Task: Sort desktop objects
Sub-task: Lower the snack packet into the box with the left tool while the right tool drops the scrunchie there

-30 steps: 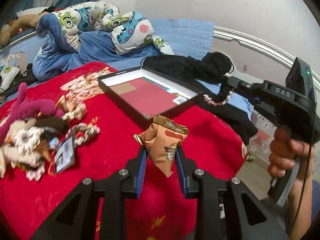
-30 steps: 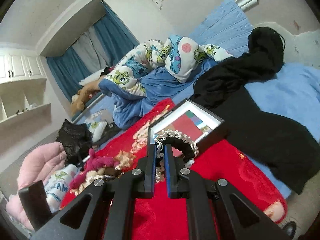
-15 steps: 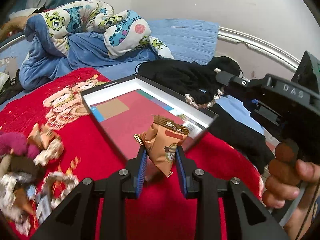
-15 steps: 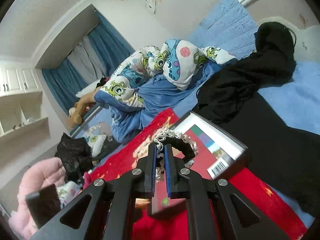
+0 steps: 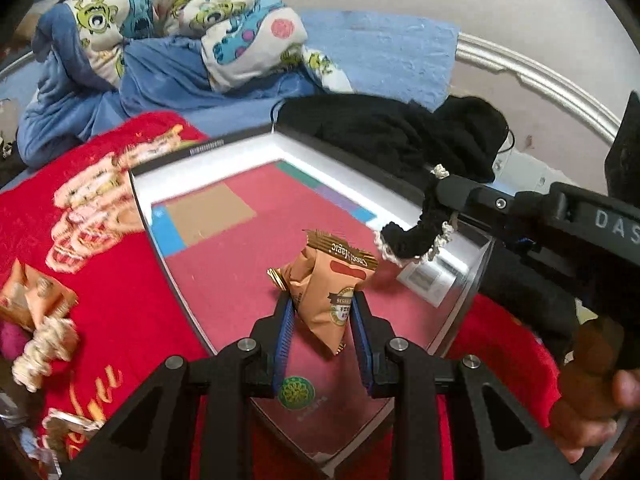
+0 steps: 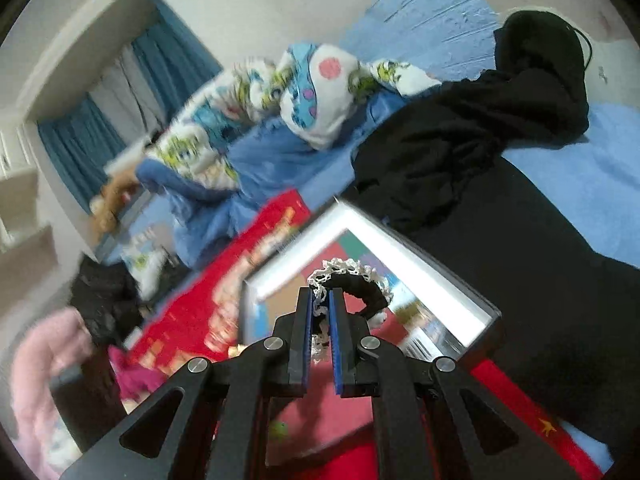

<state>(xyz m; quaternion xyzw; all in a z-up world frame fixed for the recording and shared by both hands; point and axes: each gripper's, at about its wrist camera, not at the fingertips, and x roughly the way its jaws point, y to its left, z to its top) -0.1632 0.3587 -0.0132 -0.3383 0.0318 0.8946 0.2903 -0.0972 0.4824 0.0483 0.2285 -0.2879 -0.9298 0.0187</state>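
My left gripper [image 5: 322, 308] is shut on an orange snack packet [image 5: 330, 280] and holds it above the red floor of an open black box [image 5: 224, 248]. My right gripper [image 6: 320, 300] is shut on a black scrunchie with white lace trim [image 6: 358, 286], held over the same box [image 6: 420, 256]. The right gripper also shows in the left wrist view [image 5: 444, 184], with the scrunchie [image 5: 412, 232] hanging over the box's right edge.
The box lies on a red blanket [image 5: 100, 280]. More snack packets [image 5: 32, 300] and small toys lie at its left. Black clothing [image 5: 392, 132] lies behind the box, and a cartoon-print quilt [image 5: 180, 32] is heaped at the back.
Both grippers have moved in over the box with their loads; the box now fills much more of both views. Neither gripper has let go.
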